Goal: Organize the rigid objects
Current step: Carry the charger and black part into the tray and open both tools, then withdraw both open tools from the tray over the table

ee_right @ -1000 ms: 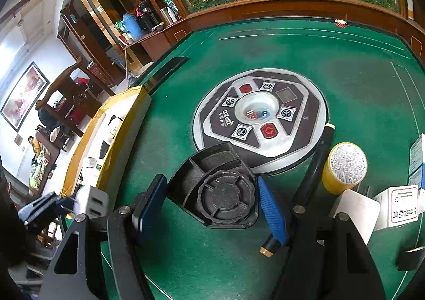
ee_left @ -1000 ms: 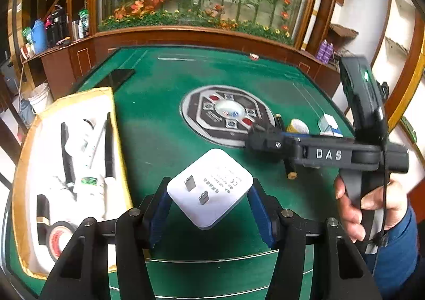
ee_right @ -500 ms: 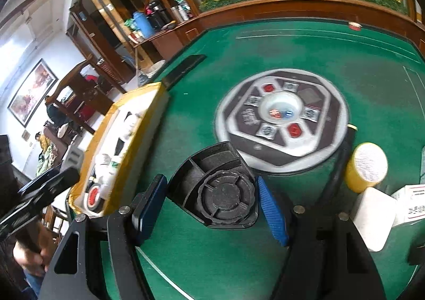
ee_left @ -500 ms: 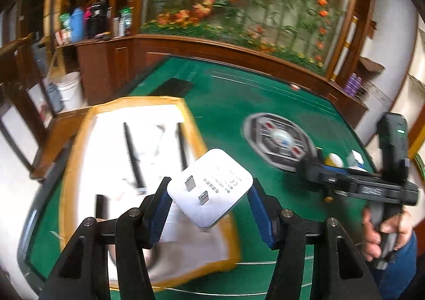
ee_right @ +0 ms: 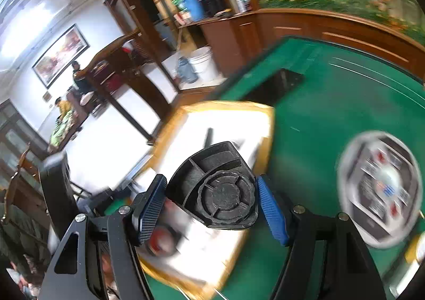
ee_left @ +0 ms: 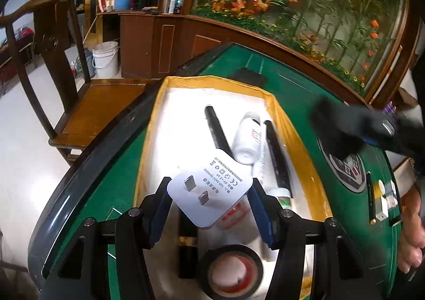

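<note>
My left gripper is shut on a white plug adapter and holds it above the yellow-rimmed white tray. The tray holds black pens, a white bottle, a black tape roll and other small items. My right gripper is shut on a black plastic piece with a round ribbed hub, over the tray's right rim. The right gripper also shows blurred in the left wrist view.
The tray lies on a green mahjong table with a round centre console. Small boxes and a yellow item lie at the right. A wooden chair and white bucket stand beyond the table's left edge.
Both grippers have swung left, from over the table's middle to over the tray, each still holding its object. The right wrist view is now motion-blurred.
</note>
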A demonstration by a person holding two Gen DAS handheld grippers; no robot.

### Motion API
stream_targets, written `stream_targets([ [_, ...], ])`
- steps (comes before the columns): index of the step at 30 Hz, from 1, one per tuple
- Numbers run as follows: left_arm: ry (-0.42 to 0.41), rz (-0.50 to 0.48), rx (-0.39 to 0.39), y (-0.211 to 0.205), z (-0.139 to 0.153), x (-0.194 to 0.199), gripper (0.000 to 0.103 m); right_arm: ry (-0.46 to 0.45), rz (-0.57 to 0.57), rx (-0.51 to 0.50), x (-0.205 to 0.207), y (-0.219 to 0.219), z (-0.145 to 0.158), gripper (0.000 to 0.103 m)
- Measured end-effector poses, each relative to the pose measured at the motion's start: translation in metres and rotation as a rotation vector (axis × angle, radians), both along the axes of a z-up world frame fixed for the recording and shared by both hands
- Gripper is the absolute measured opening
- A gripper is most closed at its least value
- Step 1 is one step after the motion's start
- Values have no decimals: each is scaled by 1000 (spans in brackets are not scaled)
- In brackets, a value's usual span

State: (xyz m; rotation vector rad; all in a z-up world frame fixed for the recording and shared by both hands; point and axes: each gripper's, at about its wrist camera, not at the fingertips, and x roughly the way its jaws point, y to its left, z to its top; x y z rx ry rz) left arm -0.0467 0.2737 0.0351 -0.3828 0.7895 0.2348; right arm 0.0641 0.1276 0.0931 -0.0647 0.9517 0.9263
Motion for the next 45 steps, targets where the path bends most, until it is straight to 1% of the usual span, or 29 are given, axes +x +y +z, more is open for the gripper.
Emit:
stream_targets([
  [2, -2, 10, -15, 8, -3, 0, 61, 29, 12, -14, 9, 32, -5, 69],
  [6, 16, -2, -10, 10, -8, 12, 61, 43, 24, -63, 23, 93, -25, 69],
  [9, 31, 9, -8, 13, -9, 17, 61, 54, 27, -61, 32, 120, -35, 69],
  [10, 30, 10, -13, 13, -10, 18, 59, 62, 23, -70, 36, 129, -40, 69],
  [11, 39, 30, -7, 16, -12, 19, 59, 68, 15, -83, 39, 136, -44, 69],
  [14, 31, 31, -12, 19, -12, 18, 60, 63, -3, -100, 47, 145, -51, 69],
  [17, 26, 17, -9, 16, -10, 20, 61, 64, 15, -112, 52, 148, -56, 69],
  [21, 29, 16, -7, 16, -11, 21, 62, 91, 43, -88, 58, 146, -58, 70],
  [23, 28, 12, -9, 16, -10, 20, 64, 86, 45, -82, 54, 145, -58, 71],
  [26, 19, 6, -28, 14, -9, 19, 72, 98, 49, -63, 52, 140, -55, 71],
  [28, 11, 1, -44, 12, -7, 15, 75, 102, 38, -48, 52, 132, -50, 71],
  [29, 8, 0, -40, 9, -6, 13, 75, 106, 41, -23, 50, 125, -46, 71],
  [31, -5, 3, -37, 3, -3, 7, 75, 104, 29, -8, 43, 108, -40, 71],
  [33, -19, 5, -49, -2, 0, 1, 75, 87, 31, 35, 33, 86, -30, 71],
  [36, -55, -18, -52, -18, 8, -11, 75, 67, 11, 120, 12, 36, -15, 71],
  [38, -85, -56, -40, -37, 15, -19, 75, 72, -2, 167, 0, 0, -9, 71],
  [41, -133, -129, -27, -73, 22, -28, 82, 67, -35, 202, -14, -55, -5, 74],
  [42, -142, -172, -20, -92, 23, -30, 85, 60, -54, 208, -17, -73, -5, 74],
  [44, -145, -260, -9, -123, 23, -30, 86, 45, -102, 227, -22, -117, -8, 74],
  [45, -140, -319, 3, -145, 21, -28, 86, 39, -130, 234, -24, -137, -11, 74],
])
